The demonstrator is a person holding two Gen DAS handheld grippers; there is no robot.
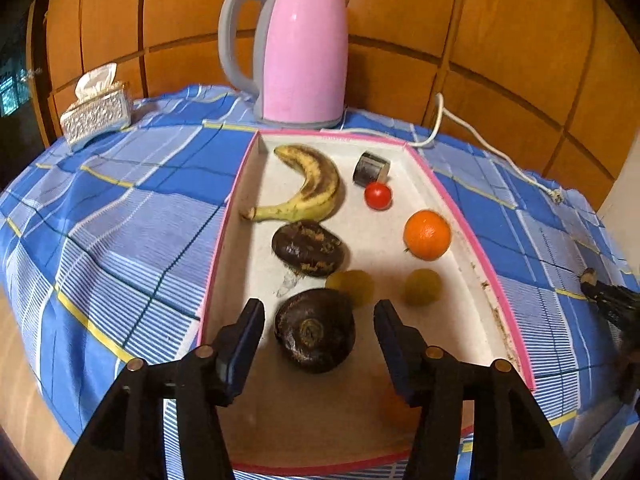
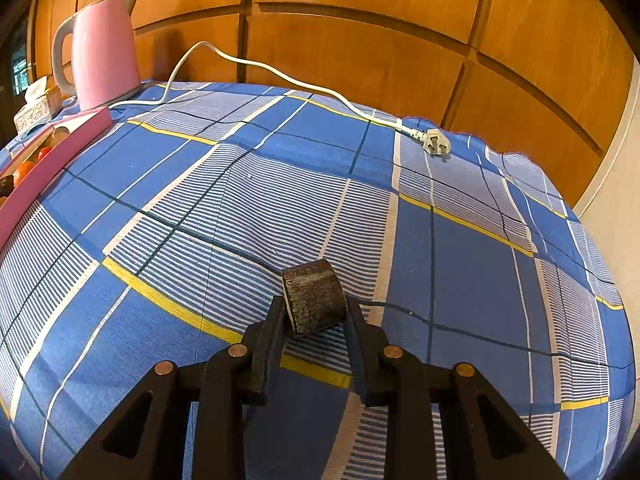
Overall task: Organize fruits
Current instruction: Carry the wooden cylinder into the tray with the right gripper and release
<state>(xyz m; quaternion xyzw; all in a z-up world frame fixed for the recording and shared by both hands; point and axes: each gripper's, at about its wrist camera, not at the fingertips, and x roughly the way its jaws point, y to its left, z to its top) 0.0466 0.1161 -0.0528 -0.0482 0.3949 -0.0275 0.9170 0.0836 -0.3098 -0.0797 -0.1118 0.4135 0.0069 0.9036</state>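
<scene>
1. The left gripper (image 1: pixel 319 330) hangs over the near end of a pink-edged box (image 1: pixel 472 232), jaws apart on either side of a dark fruit (image 1: pixel 315 330) on the box floor; neither pad touches it.
2. Deeper in the box lie a second dark fruit (image 1: pixel 308 248), a spotted banana (image 1: pixel 304 184), a tomato (image 1: pixel 377 195), an orange (image 1: pixel 427 234), two blurred yellowish fruits (image 1: pixel 422 286) and a small dark cylinder (image 1: pixel 371 168).
3. The right gripper (image 2: pixel 316 312) is clamped on a dark, rough chunk (image 2: pixel 314 298) above the checked cloth (image 2: pixel 460 280), well apart from the box.
4. A pink kettle (image 1: pixel 304 52) stands behind the box, a tissue box (image 1: pixel 98 114) to its left; its unplugged cord (image 2: pixel 436 142) trails across the cloth.
</scene>
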